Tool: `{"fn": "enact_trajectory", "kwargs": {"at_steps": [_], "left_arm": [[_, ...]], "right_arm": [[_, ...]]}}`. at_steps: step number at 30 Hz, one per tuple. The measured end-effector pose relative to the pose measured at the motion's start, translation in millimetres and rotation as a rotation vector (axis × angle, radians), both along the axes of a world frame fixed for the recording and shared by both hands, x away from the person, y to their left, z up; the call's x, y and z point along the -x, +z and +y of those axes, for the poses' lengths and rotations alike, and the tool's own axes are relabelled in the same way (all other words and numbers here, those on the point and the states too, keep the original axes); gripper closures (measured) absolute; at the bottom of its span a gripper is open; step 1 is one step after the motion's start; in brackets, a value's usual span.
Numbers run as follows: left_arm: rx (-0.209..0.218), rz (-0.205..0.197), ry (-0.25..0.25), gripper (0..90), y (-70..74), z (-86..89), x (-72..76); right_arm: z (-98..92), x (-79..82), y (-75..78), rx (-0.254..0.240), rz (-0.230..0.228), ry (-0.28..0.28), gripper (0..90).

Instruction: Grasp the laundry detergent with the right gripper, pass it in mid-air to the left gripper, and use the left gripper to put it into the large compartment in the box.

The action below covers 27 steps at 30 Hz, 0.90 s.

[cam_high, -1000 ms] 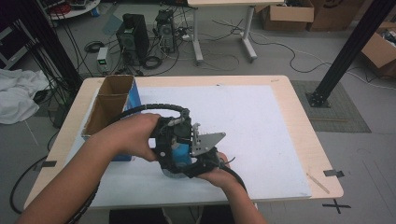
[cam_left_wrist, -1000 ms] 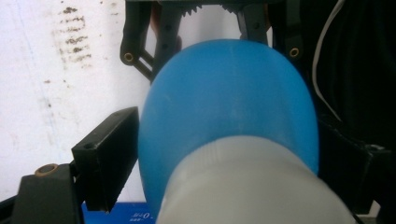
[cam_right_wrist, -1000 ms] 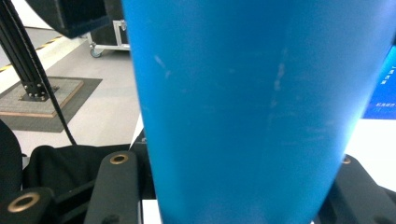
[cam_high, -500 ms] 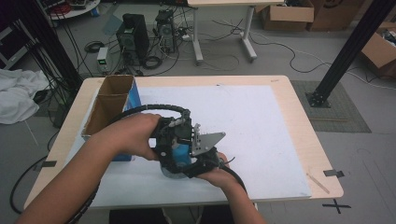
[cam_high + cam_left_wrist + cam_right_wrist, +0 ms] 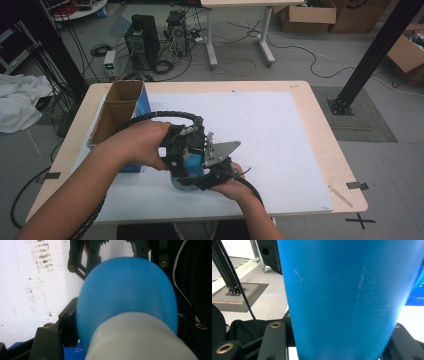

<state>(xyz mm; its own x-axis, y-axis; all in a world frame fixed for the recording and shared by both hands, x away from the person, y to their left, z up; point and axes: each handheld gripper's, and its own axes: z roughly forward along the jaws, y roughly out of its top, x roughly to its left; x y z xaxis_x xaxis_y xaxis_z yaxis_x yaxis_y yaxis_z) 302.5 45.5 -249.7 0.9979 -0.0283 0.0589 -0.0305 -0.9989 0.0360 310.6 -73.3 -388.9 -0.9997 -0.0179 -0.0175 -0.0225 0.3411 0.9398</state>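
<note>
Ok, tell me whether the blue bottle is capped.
Capped: the left gripper view shows a white cap on the blue bottle.

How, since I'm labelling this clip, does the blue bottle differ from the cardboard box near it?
The blue bottle is rounded, and the cardboard box is square-cornered. The bottle is closed by a white cap, while the box stands open at the top. The bottle is clamped in the right gripper. The box stands untouched on the table. Both show blue: the bottle's body and the box's outer side.
</note>
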Motion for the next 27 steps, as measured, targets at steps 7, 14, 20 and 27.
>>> {"fn": "enact_trajectory", "kwargs": {"at_steps": [7,14,20,27], "left_arm": [[0.0,-0.001,-0.007,35.8,-0.2,0.2,0.6],[-0.003,-0.001,-0.007,37.5,0.1,-0.1,0.8],[-0.005,-0.001,-0.009,38.0,0.1,-0.9,0.7],[-0.018,0.002,-0.015,38.7,0.4,-2.0,0.2]], "right_arm": [[0.6,-1.4,-0.8,0.001,0.006,0.003,47.0],[1.5,-1.1,-0.9,0.001,0.012,0.006,47.0],[1.3,-1.2,-0.9,0.0,0.011,0.006,47.0],[1.6,-0.7,-1.5,-0.006,0.012,0.003,47.1]]}}
